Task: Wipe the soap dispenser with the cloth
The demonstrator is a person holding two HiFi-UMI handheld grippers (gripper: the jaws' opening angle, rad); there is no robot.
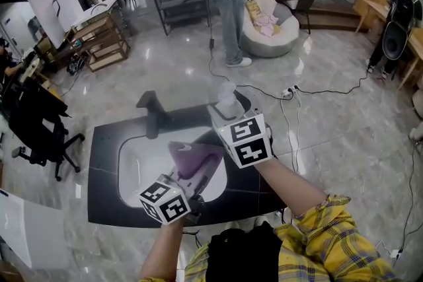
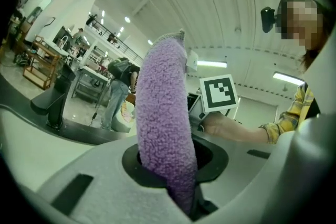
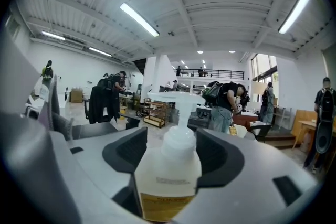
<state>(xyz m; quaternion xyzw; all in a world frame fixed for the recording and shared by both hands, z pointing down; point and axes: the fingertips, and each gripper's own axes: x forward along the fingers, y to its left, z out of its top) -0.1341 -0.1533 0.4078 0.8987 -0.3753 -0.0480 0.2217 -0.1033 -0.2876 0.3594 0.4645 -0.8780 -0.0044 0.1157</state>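
Observation:
A clear soap dispenser (image 1: 228, 98) with a white pump stands at the back right of the black sink counter (image 1: 106, 168). In the right gripper view the soap dispenser (image 3: 168, 170) sits between the jaws of my right gripper (image 3: 169, 157), which stand wide, with a dark gap at its left side. My right gripper (image 1: 226, 114) shows behind its marker cube (image 1: 246, 140). My left gripper (image 1: 196, 176) is shut on a purple fluffy cloth (image 1: 195, 156) over the white basin (image 1: 142, 165). The cloth (image 2: 164, 128) stands up out of the left gripper (image 2: 176, 170).
A black faucet (image 1: 151, 112) rises at the counter's back left. An office chair (image 1: 39, 132) stands to the left. Cables (image 1: 291, 92) run over the marble floor. A person (image 1: 231, 3) and a beanbag (image 1: 268, 26) are farther back.

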